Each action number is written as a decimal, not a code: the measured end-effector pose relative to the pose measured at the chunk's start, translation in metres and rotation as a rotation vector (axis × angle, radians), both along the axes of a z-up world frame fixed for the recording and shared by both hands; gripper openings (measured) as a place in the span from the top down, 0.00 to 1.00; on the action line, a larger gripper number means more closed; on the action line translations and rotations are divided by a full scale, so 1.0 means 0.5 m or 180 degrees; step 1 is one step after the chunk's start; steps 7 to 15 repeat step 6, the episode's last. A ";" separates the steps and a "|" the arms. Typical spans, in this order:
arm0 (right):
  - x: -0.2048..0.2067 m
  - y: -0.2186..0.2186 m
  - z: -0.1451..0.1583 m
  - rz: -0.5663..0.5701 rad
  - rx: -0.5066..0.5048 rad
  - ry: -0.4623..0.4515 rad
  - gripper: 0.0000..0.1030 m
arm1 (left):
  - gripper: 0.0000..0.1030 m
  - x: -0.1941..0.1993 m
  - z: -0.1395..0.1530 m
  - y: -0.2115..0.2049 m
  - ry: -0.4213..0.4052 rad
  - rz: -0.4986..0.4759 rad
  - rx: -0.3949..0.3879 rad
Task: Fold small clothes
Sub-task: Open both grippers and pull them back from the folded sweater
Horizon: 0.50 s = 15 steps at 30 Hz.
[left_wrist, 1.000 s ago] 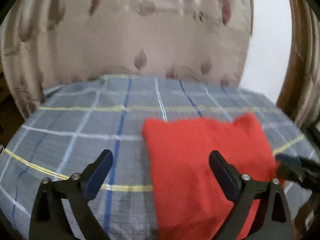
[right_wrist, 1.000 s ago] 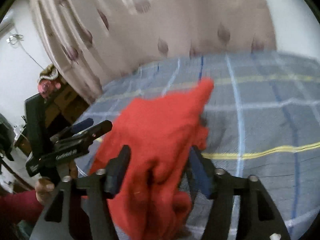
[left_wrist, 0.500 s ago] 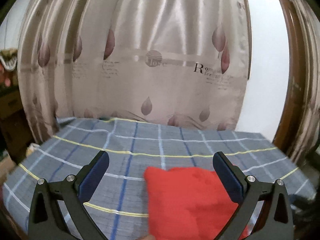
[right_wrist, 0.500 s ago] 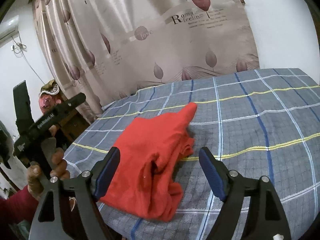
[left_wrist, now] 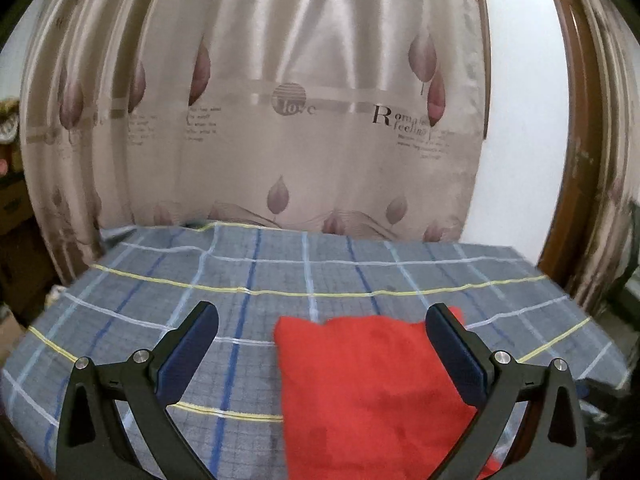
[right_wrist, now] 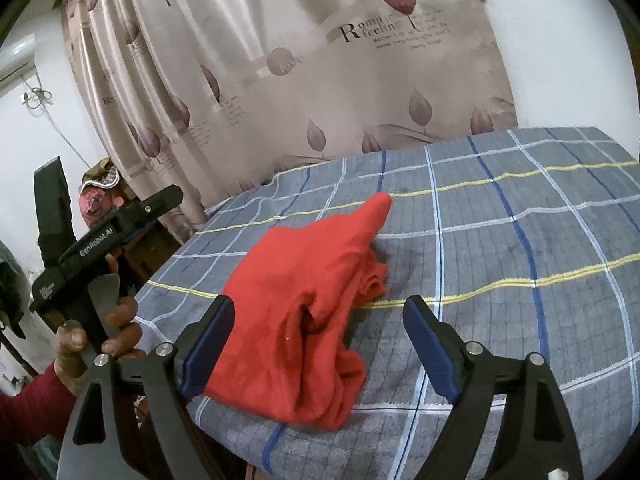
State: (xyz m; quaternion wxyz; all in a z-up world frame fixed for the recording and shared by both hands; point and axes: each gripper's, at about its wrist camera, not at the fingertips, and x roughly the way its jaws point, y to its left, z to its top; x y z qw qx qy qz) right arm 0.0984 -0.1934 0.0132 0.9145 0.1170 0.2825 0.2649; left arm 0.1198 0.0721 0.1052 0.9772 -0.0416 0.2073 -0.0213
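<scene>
One red garment folded on one plaid-covered table, two tongs open.

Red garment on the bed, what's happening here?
A person holds tongs in each hand over a plaid bedsheet. The red garment lies loosely folded near the sheet's edge, and nothing grips it. The right tongs are opening, with the cloth lying beyond their fingers, not pinched. The left tongs are open and empty, above the garment's near side.

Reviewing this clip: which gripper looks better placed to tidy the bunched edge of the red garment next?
Probably right. The right gripper, jaws opening, faces the red garment's bunched folds; the left gripper sees only its flat side.
</scene>
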 end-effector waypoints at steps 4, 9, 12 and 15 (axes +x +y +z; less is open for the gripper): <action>-0.005 0.002 0.004 -0.0079 -0.0054 -0.0035 0.15 | 0.00 -0.003 -0.007 -0.006 0.0003 0.0013 -0.0004; -0.011 0.004 0.009 -0.0170 -0.0119 -0.0090 0.11 | 0.00 -0.004 -0.009 -0.012 0.0028 0.0041 0.0036; -0.011 0.004 0.009 -0.0170 -0.0119 -0.0090 0.11 | 0.00 -0.004 -0.009 -0.012 0.0028 0.0041 0.0036; -0.011 0.004 0.009 -0.0170 -0.0119 -0.0090 0.11 | 0.00 -0.004 -0.009 -0.012 0.0028 0.0041 0.0036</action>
